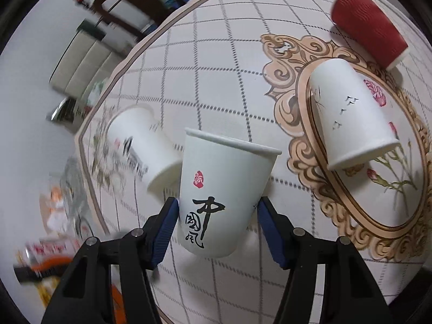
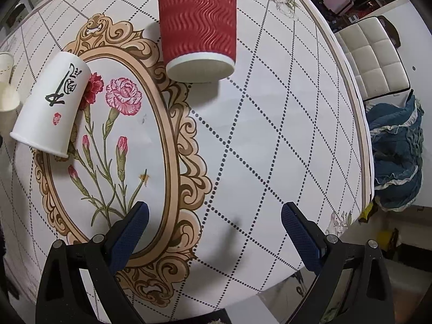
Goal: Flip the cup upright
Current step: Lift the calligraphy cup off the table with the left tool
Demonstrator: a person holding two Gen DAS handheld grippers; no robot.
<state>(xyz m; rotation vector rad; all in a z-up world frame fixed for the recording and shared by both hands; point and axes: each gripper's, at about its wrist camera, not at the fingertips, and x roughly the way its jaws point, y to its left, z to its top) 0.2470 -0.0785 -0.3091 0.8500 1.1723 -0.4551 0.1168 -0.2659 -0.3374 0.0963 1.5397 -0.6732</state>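
Even, fairly bright indoor light is falling from above, casting soft shadows beside the red cup (image 2: 196,27) and under the right hand-held gripper (image 2: 213,224). Fisheye distortion is bowing the bench (image 2: 270,135) grid. Motion blur is smearing the left view's outer edge; black vignetting is ringing both pictures.

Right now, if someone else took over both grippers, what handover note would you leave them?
Left gripper: shut on a white paper cup with black calligraphy, held mouth-up; whether it touches the patterned tablecloth is unclear.
Right gripper: open and holding nothing above the tablecloth.
Upside down, mouth on the cloth: red ripple-wall paper cup, a white calligraphy cup on the floral oval print, and another white cup behind the held one, blurred.
Done: the held cup is turned upright.
Left: set it down and release, then flip the other three. The red cup sits nearest ahead of the right gripper.
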